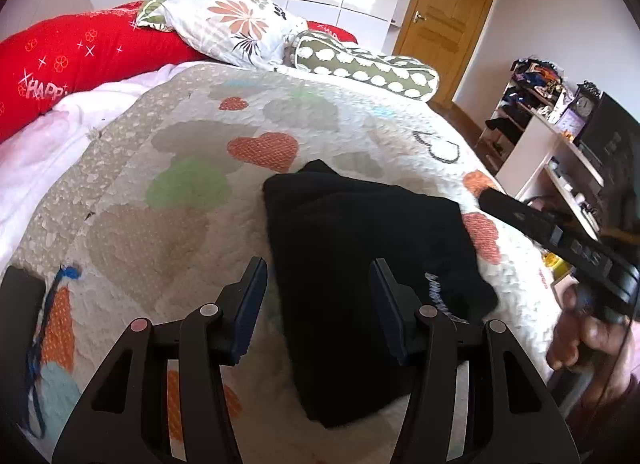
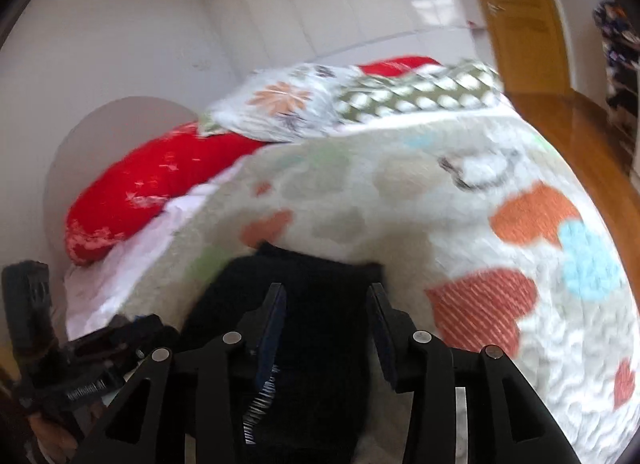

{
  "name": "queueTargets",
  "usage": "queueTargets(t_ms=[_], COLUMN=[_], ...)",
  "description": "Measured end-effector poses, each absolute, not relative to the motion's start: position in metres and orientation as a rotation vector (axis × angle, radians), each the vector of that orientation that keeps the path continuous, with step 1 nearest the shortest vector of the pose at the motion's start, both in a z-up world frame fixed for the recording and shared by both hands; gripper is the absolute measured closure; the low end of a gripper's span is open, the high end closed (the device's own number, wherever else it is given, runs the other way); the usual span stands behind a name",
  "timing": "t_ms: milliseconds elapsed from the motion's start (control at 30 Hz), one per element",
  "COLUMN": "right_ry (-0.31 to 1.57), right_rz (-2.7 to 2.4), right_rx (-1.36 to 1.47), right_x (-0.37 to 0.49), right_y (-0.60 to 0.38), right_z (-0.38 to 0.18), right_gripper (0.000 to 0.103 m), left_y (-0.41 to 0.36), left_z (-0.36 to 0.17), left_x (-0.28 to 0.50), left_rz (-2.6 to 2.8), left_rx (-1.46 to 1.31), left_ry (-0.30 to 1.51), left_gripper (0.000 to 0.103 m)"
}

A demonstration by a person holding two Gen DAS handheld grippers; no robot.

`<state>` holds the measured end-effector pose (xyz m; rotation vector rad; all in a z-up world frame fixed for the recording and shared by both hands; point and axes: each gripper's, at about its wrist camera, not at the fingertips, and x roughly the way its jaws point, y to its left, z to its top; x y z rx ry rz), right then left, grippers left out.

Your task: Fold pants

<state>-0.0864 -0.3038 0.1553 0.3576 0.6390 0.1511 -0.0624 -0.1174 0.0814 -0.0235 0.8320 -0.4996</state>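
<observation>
A: Quilt (image 1: 168, 199) first, its near edge cut off; the right view is blurred.
B: Folded pants (image 1: 360, 248) lie on it, white lettering unreadable.
A: Left gripper (image 1: 318, 304) spread, empty, above the pants.
B: Right gripper (image 2: 326, 328) spread too, over them; only the left view shows the shelves (image 1: 532, 135).
</observation>
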Motion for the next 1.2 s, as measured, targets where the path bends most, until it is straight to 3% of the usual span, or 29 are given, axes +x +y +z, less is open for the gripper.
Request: queueTargets(t_ms=[333,700,1000,1200], right_ry=[0.817,0.782,0.817,0.800], right_rz=[0.147,0.150,0.095,0.097], right_rx=[0.258,0.204,0.130,0.172], right_x=[-0.021,-0.068,-0.124,-0.129], right_y=[-0.274,-0.271,-0.270,-0.275], right_z=[0.103,0.135,0.098,0.119], right_gripper=[0.076,0.075,0.074,0.074], left_y=[-0.140,-0.139,-0.142,-0.138], left_z=[0.049,0.047,0.046,0.052], left_x=[-0.078,-0.079,-0.083,-0.085], left_rz=[-0.483,-0.479,-0.465,-0.448], left_rx=[0.088,0.073,0.090,0.070], left_ry=[0.849,0.859,0.845,0.851], left_gripper=[0.049,0.047,0.045,0.045])
